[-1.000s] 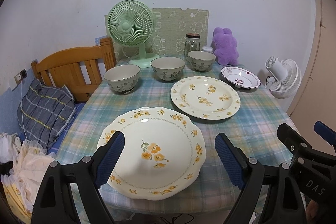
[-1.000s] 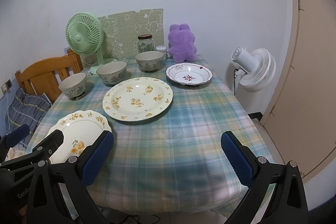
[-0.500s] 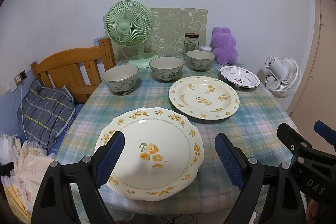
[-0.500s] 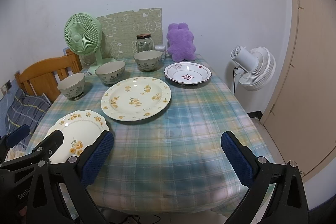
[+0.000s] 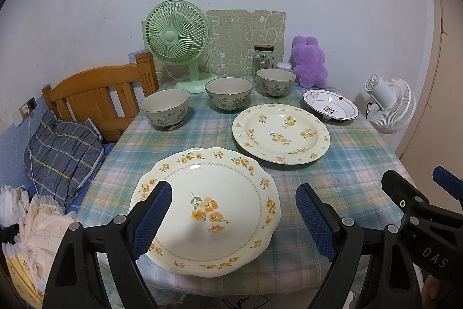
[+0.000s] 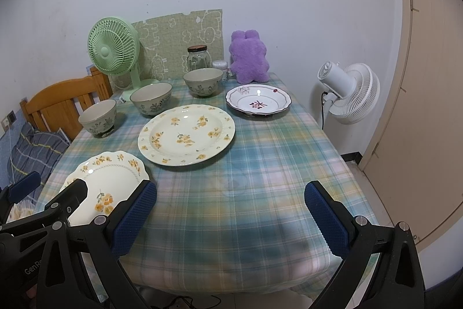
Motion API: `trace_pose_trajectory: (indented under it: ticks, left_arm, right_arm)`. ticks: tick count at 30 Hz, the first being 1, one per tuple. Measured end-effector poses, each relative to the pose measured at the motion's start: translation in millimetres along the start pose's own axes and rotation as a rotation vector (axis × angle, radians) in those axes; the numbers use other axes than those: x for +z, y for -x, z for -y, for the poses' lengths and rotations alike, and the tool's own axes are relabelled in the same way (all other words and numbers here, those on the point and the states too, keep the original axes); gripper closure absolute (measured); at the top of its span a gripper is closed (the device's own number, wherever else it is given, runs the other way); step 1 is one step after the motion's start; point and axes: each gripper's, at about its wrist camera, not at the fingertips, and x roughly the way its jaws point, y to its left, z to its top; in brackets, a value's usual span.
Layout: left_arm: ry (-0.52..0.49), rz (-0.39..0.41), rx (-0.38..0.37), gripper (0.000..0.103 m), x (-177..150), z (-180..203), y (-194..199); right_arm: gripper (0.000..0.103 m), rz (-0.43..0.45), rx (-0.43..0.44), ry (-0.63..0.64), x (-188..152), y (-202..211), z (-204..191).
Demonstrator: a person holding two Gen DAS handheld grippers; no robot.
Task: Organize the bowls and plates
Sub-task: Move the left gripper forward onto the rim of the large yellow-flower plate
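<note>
1. the left gripper [image 5: 233, 217] has its jaws wide with nothing between the pads; the scalloped plate [image 5: 207, 210] lies flat on the tablecloth [image 5: 341, 173] right under and ahead of it. the plate's near rim is close to the table's front edge, so a clumsy nudge toward the gripper could tip it off.
2. a flat plate gives the pads little to bite on. closing on the thin glazed rim at a shallow angle could let it slip or chip.
3. the right gripper [image 6: 231, 217] is also spread wide and empty, over bare cloth just right of the scalloped plate. the two tools sit near each other, and reaching together for one plate could make them collide.
4. further ahead, the round floral plate [image 5: 280, 132] lies between the near plate and the bowls; dragging instead of lifting could bunch the cloth.
5. beyond that, three bowls [image 5: 228, 93] stand in a row, with the red-patterned dish [image 5: 330, 106] to the right. stacking them carelessly risks a knock.
6. farthest, the green fan [image 5: 176, 36], jar [image 5: 263, 60] and purple plush [image 5: 309, 62] crowd the back; an overreach could topple the jar.
</note>
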Motion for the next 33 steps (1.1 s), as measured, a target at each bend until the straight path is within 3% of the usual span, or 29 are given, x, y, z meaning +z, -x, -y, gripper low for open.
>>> trace_pose_trajectory:
  ticks: [11, 21, 33]
  left_arm:
    - [0.003, -0.010, 0.002, 0.016, -4, -1, -3]
    - [0.003, -0.051, 0.025, 0.021, 7, -29, -14]
    - [-0.008, -0.174, 0.041, 0.031, 21, -74, -74]
  right_arm:
    - [0.000, -0.005, 0.006, -0.001, -3, -4, 1]
    - [0.004, -0.044, 0.037, 0.011, 6, -16, -28]
    - [0.009, -0.161, 0.050, 0.024, 19, -67, -87]
